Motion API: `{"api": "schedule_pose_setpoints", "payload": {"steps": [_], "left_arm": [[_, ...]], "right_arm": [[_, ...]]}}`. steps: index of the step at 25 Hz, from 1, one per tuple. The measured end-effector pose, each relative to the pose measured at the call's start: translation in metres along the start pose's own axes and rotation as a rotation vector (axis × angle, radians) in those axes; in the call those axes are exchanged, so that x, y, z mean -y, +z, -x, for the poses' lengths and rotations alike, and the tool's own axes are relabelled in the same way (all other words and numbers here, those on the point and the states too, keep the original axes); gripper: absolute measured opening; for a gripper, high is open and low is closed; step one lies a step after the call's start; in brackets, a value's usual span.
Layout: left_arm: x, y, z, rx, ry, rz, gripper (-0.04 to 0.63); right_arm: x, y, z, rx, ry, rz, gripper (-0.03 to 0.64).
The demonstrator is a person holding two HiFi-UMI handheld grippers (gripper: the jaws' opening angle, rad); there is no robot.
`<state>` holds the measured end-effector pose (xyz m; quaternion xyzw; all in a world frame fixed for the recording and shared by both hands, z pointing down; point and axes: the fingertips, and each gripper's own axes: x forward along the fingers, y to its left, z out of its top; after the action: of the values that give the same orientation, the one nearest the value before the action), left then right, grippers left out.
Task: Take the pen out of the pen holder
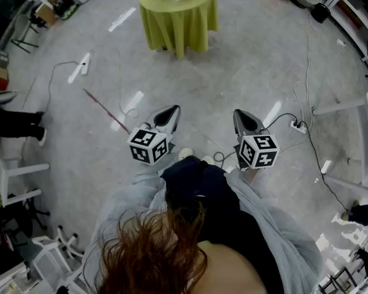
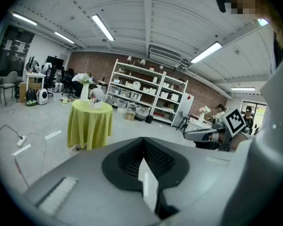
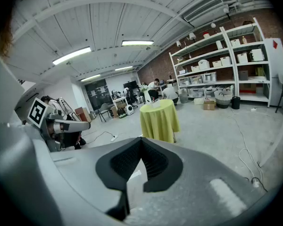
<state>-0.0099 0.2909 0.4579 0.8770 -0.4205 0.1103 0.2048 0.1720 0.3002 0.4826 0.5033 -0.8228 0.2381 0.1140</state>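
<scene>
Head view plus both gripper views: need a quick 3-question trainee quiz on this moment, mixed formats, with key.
1. True or false: the left gripper holds a pen.
2. Multiple choice: the covered round table ahead of the person is A) red, B) yellow-green, C) black.
3. Fill in: the jaws of the right gripper are ____, with nothing between them.

Key:
1. False. Its jaws are together on nothing.
2. B.
3. Shut.
</scene>
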Motion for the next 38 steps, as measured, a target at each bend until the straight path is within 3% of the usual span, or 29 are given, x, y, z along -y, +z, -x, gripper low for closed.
{"api": "schedule_pose_setpoints", "payload": {"steps": [3,15,18,20,25,38], "left_arm": [[0.000,-0.004,0.012,-0.015,0.004,-0.010,0.018],[0.004,-0.004,0.030,0.097,0.015,0.039,0.018],[0.006,-0.012,0.030,0.101,0.028,0.050,0.018],[0.008,-0.018,0.031,0.094,0.034,0.058,0.018],[0.005,-0.029,0.034,0.062,0.053,0.071,0.018],[-0.025,0.000,-0.012,0.073,0.031,0.059,0.018]], "right_arm": [[-0.006,0.002,0.007,-0.002,-0.011,0.010,0.002],[-0.036,0.021,0.012,0.080,0.066,0.056,0.005],[-0.034,0.014,0.014,0.070,0.098,0.026,0.216],[-0.030,0.010,0.016,0.080,0.092,0.009,0.272],[-0.022,0.011,0.021,0.096,0.062,0.002,0.290],[-0.003,0.037,-0.020,0.066,0.056,0.061,0.290]]}}
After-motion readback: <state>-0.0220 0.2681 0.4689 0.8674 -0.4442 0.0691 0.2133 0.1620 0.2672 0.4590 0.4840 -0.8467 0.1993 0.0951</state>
